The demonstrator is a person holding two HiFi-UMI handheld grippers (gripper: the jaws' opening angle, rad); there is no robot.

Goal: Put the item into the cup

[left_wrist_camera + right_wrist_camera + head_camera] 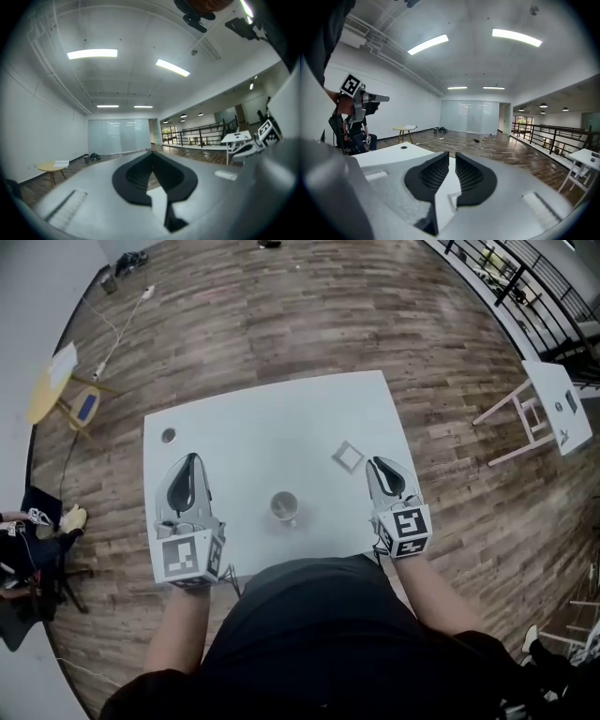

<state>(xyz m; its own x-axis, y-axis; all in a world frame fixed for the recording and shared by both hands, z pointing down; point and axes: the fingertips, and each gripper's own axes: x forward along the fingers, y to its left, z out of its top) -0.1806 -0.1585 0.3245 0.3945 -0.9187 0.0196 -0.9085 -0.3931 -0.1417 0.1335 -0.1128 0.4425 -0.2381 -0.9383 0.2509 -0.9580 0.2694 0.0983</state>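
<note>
A small pale cup (284, 507) stands upright on the white table (272, 418), near its front edge. The item, a flat light square piece (348, 457), lies on the table behind and to the right of the cup. My right gripper (374, 462) rests just right of the item, apart from it. Its jaws stand a narrow gap apart with nothing between them (452, 157), and a small square outline (452, 199) shows on the table through the gap. My left gripper (192, 458) lies left of the cup, with its jaws meeting at the tips and nothing in them (151, 157).
A small dark round hole (168, 436) sits in the table's far left corner. On the wooden floor stand a round yellow side table (47, 390) at the left and a white stool-like stand (548, 404) at the right. A black railing (525, 277) runs along the far right.
</note>
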